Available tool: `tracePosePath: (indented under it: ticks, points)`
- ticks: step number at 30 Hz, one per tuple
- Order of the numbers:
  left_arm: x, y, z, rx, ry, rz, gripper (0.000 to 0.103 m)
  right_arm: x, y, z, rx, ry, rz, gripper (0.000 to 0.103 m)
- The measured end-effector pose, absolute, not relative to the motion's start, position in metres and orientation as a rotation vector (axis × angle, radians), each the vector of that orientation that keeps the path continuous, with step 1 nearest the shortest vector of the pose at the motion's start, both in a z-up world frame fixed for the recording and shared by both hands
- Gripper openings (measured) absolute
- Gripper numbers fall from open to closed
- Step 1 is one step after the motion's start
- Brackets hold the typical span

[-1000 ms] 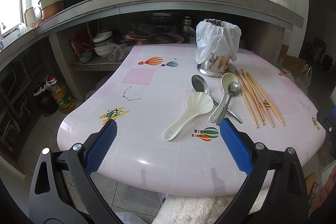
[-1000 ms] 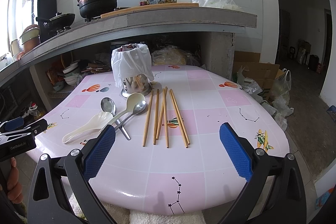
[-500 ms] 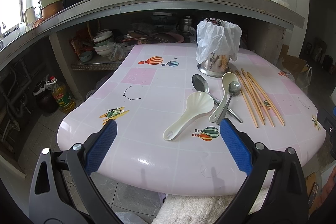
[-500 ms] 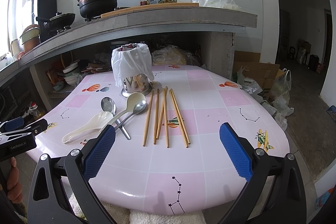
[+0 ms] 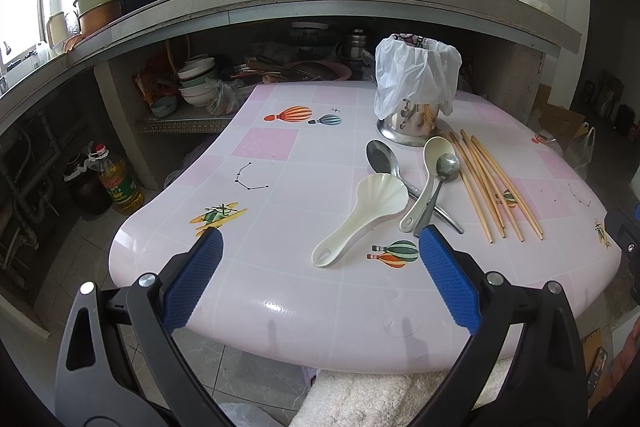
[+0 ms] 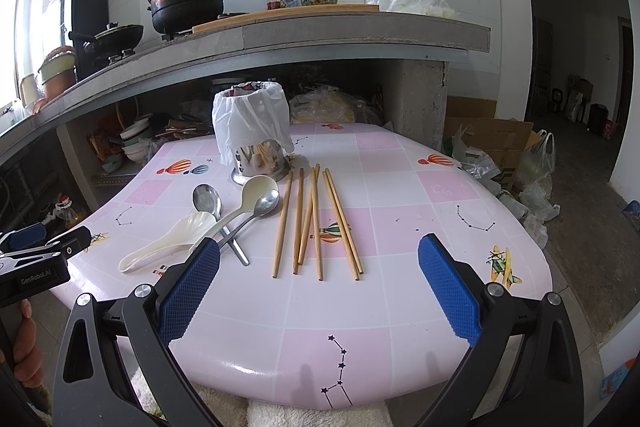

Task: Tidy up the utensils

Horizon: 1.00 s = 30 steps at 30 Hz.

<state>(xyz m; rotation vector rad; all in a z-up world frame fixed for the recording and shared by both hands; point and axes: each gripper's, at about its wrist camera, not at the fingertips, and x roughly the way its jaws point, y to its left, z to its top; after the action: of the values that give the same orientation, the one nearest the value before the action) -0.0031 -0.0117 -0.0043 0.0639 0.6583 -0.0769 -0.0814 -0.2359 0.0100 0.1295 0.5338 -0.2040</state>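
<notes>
Both grippers are being held spread wide and empty at the near edge of the pink table (image 6: 400,187): spoons (image 5: 424,183) lying ahead of the left gripper (image 5: 320,255), chopsticks (image 6: 316,223) ahead of the right gripper (image 6: 320,255), beyond them the bag-covered utensil holder (image 6: 256,139)

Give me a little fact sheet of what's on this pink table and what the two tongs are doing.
holder: metal utensil holder draped with a white plastic bag, at the table's far side
chopsticks: six wooden chopsticks lying loose
spoons: cream rice paddle, cream ladle, two metal spoons, overlapping
left tongs: open, empty
right tongs: open, empty
</notes>
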Motion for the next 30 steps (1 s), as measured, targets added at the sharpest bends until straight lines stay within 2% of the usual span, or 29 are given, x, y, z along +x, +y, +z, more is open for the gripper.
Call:
tracePosePath:
  ticks: [19, 30]
  points:
    - [-0.004, -0.011, -0.012, 0.07, 0.679, -0.077, 0.095, -0.076, -0.236, 0.001, 0.137, 0.554, -0.2, 0.097]
    - [0.023, -0.006, -0.021, 0.086, 0.704, -0.076, 0.095, -0.061, -0.241, -0.009, 0.138, 0.584, -0.234, 0.097]
